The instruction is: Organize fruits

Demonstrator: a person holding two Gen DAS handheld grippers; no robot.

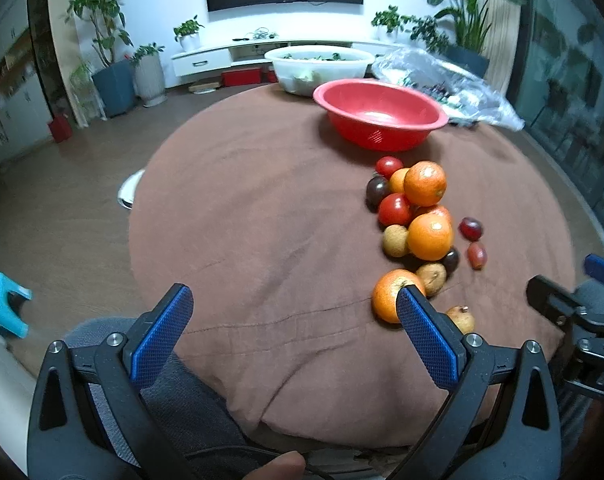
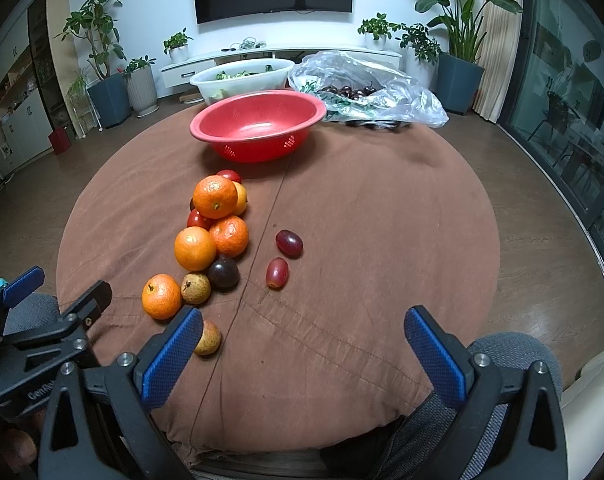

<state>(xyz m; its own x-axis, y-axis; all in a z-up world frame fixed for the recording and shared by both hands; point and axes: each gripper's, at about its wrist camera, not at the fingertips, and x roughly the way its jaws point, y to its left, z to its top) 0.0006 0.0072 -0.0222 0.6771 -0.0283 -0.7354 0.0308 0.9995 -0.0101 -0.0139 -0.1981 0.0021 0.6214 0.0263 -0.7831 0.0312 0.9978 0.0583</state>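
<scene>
A pile of fruit lies on the brown cloth of a round table (image 2: 381,220): several oranges (image 2: 195,248) (image 1: 429,236), red tomatoes (image 1: 394,209), dark plums (image 2: 223,273), small tan longans (image 2: 196,288) and two red grapes (image 2: 289,243) (image 2: 277,272). An empty red bowl (image 2: 258,125) (image 1: 381,113) stands behind the pile. My left gripper (image 1: 294,308) is open above the table's near edge, its right finger in front of the nearest orange (image 1: 389,294). My right gripper (image 2: 302,330) is open too, with its left finger beside a longan (image 2: 208,337).
A white basin (image 2: 242,76) of greens and a clear plastic bag (image 2: 365,88) of dark fruit sit at the far side of the table. A grey chair (image 1: 174,396) is under the near edge. Potted plants, a TV unit and a blue stool (image 1: 2,304) stand around the room.
</scene>
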